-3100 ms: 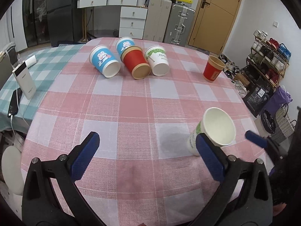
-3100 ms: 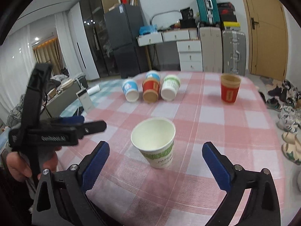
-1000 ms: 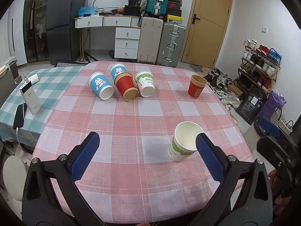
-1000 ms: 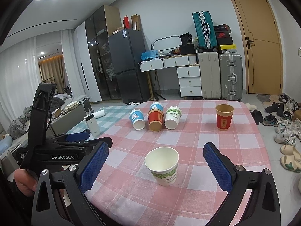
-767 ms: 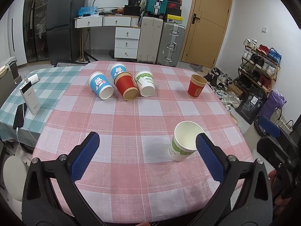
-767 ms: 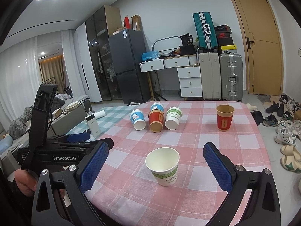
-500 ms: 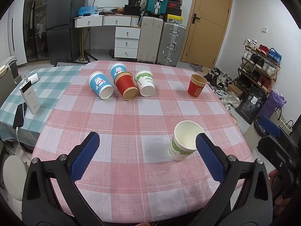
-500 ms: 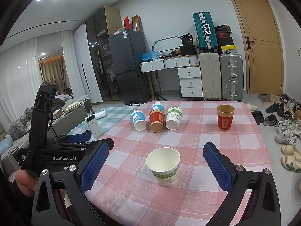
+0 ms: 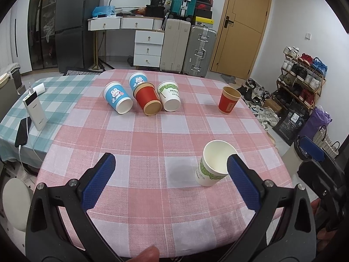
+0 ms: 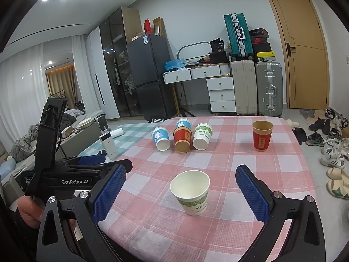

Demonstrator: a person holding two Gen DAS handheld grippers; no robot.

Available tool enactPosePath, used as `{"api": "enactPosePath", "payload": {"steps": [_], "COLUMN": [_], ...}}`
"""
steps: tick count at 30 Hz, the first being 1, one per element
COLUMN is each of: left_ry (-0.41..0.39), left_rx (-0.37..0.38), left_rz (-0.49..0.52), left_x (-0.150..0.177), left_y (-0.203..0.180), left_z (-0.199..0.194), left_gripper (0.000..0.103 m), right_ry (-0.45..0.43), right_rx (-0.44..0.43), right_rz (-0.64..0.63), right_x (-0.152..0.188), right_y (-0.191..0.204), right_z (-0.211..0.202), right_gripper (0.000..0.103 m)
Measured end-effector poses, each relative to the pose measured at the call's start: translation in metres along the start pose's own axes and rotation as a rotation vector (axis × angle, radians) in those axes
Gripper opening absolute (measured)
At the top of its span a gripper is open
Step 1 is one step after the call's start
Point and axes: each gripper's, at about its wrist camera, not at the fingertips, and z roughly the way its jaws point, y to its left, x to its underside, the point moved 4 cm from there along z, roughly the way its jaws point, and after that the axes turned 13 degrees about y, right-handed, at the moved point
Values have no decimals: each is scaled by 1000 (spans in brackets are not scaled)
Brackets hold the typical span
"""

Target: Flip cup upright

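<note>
A white paper cup with green print (image 9: 214, 166) (image 10: 190, 191) stands upright near the front right of the pink checked table (image 9: 152, 139). A red cup (image 9: 229, 102) (image 10: 261, 135) stands upright at the far right. Several cups lie on their sides at the back: a blue rabbit cup (image 9: 117, 100), a red cup (image 9: 148, 101), a white green-print cup (image 9: 170, 99), and another blue one (image 9: 136, 80) behind. My left gripper (image 9: 170, 185) is open and empty above the table's front. My right gripper (image 10: 181, 194) is open and empty, just short of the white cup.
A power bank (image 9: 35, 109) and a phone (image 9: 21, 131) lie on the teal checked cloth at the left. Suitcases (image 9: 187, 48), a desk with drawers and a fridge stand behind. A shoe rack (image 9: 303, 78) is at the right.
Since three seconds ago both grippers have pulled back and up from the white cup, which stays upright. Over the last second almost nothing has moved.
</note>
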Motion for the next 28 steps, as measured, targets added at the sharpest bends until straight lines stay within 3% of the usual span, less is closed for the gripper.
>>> {"api": "enactPosePath", "payload": {"steps": [28], "left_ry": [-26], "left_rx": [-20], "left_rz": [-3], "left_x": [-1], "left_y": [0], "left_z": [2], "left_gripper": [102], "right_ry": [41], "right_rx": [-8], "right_rz": [13], "right_x": [7], "right_y": [-5], "right_z": [15], "right_gripper": [103]}}
